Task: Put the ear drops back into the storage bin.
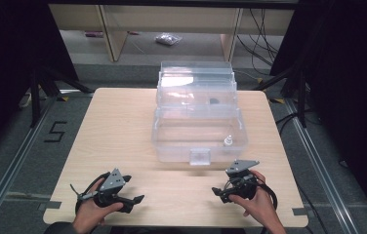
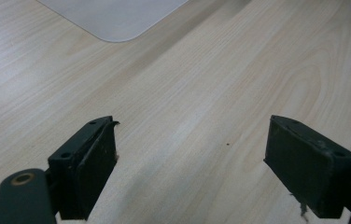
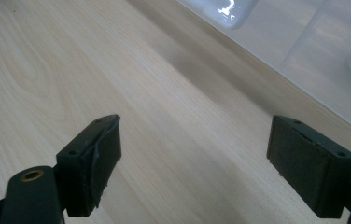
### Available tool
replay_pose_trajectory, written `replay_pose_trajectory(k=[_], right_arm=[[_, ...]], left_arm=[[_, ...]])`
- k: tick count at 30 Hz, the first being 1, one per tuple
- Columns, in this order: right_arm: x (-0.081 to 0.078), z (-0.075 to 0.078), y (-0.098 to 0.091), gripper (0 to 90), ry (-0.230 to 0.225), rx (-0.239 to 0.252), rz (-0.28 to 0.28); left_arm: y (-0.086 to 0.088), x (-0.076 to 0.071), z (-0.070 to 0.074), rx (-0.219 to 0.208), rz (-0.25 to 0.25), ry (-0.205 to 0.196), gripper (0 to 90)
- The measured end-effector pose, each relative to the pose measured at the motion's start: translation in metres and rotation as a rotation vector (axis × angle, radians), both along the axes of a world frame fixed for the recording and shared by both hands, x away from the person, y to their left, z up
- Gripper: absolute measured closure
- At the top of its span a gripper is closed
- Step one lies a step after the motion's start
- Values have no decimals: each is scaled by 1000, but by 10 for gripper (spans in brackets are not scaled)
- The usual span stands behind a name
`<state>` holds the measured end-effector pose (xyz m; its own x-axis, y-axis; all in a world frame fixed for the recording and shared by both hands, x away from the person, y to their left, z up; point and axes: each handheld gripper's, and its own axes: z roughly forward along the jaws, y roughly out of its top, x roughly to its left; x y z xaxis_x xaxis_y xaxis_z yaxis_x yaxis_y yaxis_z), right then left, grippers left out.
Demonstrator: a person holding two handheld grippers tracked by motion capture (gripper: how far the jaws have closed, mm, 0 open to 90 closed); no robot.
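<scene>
Two grippers rest low on the near edge of the wooden worktop (image 1: 123,126), one in each hand, well apart from each other and from the clear plastic box (image 1: 198,131) that stands open at the middle. The left gripper (image 1: 135,200) has its fingers (image 2: 92,163) spread wide on nothing; the right gripper (image 1: 216,191) likewise, angled toward the box's front wall. A small white bottle (image 1: 228,141) stands inside the box (near its right front corner). This looks like a ready pose.

Pale wood-grain table (image 1: 123,126), clear plastic box (image 1: 198,131), black tongs (image 2: 190,163) with grey top plates.
</scene>
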<state>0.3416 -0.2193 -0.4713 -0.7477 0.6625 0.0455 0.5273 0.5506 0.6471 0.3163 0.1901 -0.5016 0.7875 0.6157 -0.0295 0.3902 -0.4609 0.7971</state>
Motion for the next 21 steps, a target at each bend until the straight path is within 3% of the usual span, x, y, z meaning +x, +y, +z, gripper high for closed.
replay_pose_trajectory(k=[1, 3, 4, 5, 7, 10, 12, 13, 14, 15, 17, 18, 19, 21], right_arm=[[-1, -2, 0, 183, -24, 6, 0], [-2, 1, -1, 184, -1, 5, 0], [-2, -1, -1, 185, -28, 17, 0], [-4, 0, -2, 185, -9, 17, -16], [-5, -2, -3, 184, -33, 16, -25], [-6, -2, -5, 183, -18, 12, -17], [-9, -2, -5, 183, -8, 16, -47], [-9, -4, -5, 182, -35, 23, -28], [-9, -4, -5, 182, -35, 23, -28], [-11, -2, -6, 181, -7, 10, -39], [-11, -3, -6, 180, -14, 10, -18], [-12, -5, -5, 180, -27, 24, -29], [-16, -4, -4, 179, 6, 36, -67], [-14, -4, -7, 177, -12, 18, -37]], left_arm=[[1, 0, 1, 15, -9, -1, 160], [1, 0, 0, 13, -7, -1, 160], [1, 0, 1, 13, -7, -1, 160], [-1, 0, 0, -10, 8, -3, 160], [-1, 0, 0, -8, 7, -4, 160], [-1, 0, 0, -8, 8, -4, 160], [0, 0, 0, -6, 2, 2, 160], [-1, 0, 0, -6, 2, 2, 160], [-1, 0, 0, -6, 2, 2, 160], [-1, 0, 0, -7, 4, 1, 160], [-1, 0, 0, -8, 8, -3, 160], [-1, 0, 0, -8, 8, -3, 160], [-1, 0, 0, -8, 8, -3, 160], [-1, -1, 0, -9, 7, -3, 160]])
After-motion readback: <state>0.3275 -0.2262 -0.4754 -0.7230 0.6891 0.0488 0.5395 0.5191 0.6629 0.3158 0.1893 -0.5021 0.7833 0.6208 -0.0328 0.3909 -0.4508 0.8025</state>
